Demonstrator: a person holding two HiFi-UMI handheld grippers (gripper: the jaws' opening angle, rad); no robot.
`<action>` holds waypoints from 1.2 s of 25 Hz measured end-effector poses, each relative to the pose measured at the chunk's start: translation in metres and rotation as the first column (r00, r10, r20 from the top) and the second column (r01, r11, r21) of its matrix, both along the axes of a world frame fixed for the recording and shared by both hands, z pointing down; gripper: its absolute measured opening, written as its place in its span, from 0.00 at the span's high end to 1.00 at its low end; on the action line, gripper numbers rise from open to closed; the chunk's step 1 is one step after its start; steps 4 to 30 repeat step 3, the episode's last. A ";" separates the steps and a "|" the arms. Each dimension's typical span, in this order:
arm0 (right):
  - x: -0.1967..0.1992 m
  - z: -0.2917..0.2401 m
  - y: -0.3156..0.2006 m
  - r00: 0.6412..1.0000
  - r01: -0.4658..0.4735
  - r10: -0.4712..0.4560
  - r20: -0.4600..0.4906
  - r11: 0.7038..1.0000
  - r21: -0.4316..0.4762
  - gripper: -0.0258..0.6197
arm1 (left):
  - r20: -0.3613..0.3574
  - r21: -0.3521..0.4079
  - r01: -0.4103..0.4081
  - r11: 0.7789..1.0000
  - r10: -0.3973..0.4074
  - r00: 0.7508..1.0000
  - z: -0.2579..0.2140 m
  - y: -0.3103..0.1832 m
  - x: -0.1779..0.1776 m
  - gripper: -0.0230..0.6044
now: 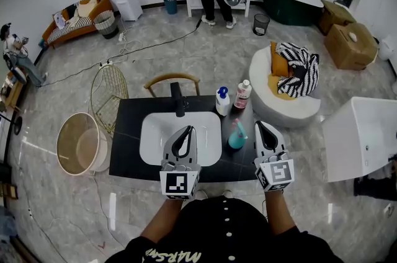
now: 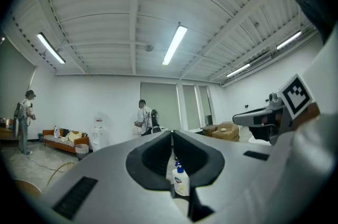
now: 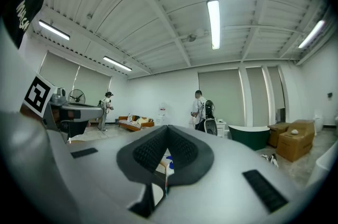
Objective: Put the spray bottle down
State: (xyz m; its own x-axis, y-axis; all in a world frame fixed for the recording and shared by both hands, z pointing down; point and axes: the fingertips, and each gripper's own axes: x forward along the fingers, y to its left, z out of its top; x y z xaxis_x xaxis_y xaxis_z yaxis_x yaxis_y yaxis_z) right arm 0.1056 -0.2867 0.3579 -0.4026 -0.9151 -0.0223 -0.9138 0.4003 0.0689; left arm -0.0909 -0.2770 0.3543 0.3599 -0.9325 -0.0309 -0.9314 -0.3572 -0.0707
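Both clenched empty, the left gripper (image 1: pixel 187 129) and right gripper (image 1: pixel 260 124) flank the spray bottle (image 1: pixel 236 135), its nozzle indistinct.

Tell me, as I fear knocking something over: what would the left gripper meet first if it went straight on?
The left gripper would probably meet the black faucet, or the white pump bottle just right of it; depth is unclear.

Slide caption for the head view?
Left gripper and right gripper shut, empty, at a black vanity counter; teal spray bottle stands beside the white sink.
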 end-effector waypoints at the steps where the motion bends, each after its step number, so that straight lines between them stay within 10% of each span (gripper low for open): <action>1: 0.000 0.000 0.000 1.000 0.002 -0.002 -0.001 1.000 0.002 0.96 | 0.000 0.001 -0.002 1.000 0.002 1.000 0.001 0.000 0.001 0.93; 30: -0.001 -0.001 -0.001 1.000 0.004 -0.004 -0.001 1.000 0.007 0.96 | -0.003 0.003 -0.010 1.000 0.010 1.000 0.001 0.000 0.003 0.93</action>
